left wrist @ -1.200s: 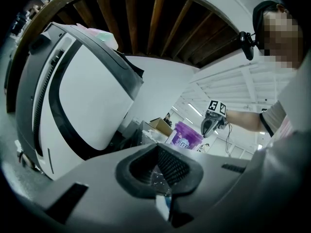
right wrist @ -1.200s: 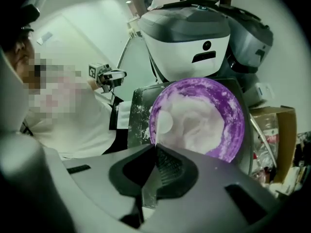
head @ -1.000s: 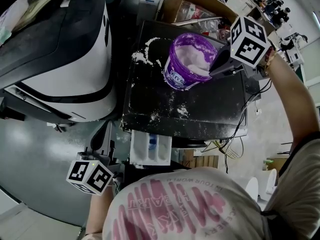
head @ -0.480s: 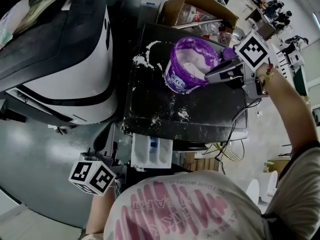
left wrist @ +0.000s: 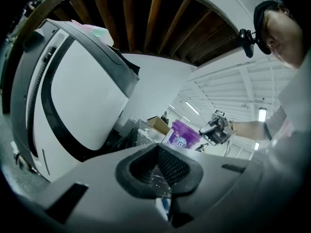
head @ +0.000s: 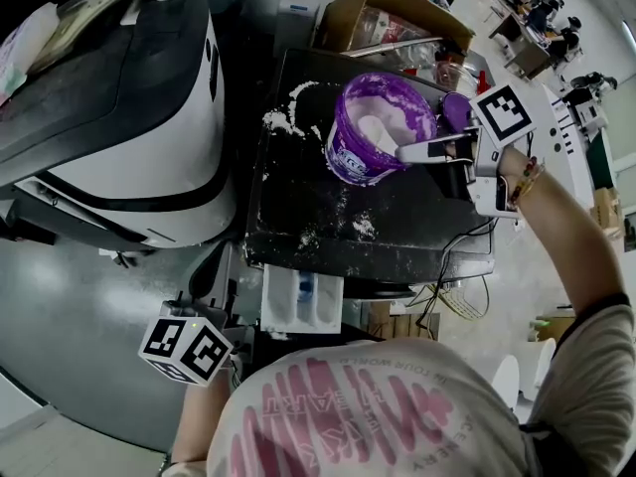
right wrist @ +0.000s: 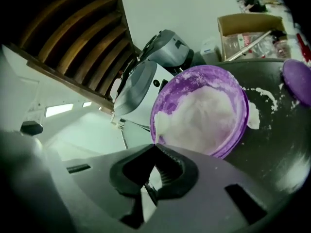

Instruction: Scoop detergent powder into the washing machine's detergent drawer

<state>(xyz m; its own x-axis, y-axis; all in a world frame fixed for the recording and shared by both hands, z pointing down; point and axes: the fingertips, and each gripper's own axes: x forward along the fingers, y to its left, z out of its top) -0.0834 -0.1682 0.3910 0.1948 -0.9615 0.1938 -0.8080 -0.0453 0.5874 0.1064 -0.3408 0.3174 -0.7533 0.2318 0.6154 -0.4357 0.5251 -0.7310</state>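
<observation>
Left gripper [left wrist: 156, 147] hovered over the grey floor [head: 70, 306], jaws together with nothing between them, just left of the white detergent drawer [head: 301, 301]. At far left stood the washing machine [head: 129, 137]. Further right, a black tabletop [head: 397, 227] carried spilled powder [head: 283, 117] and the purple tub [head: 363, 157] of detergent powder [right wrist: 209, 115]. The right gripper [right wrist: 155, 145] was pinched narrow on a white scoop [right wrist: 163, 123] at the tub's rim. A purple lid [head: 455, 110] lay just right of the tub, and a cardboard box [head: 397, 8] stood beyond.
</observation>
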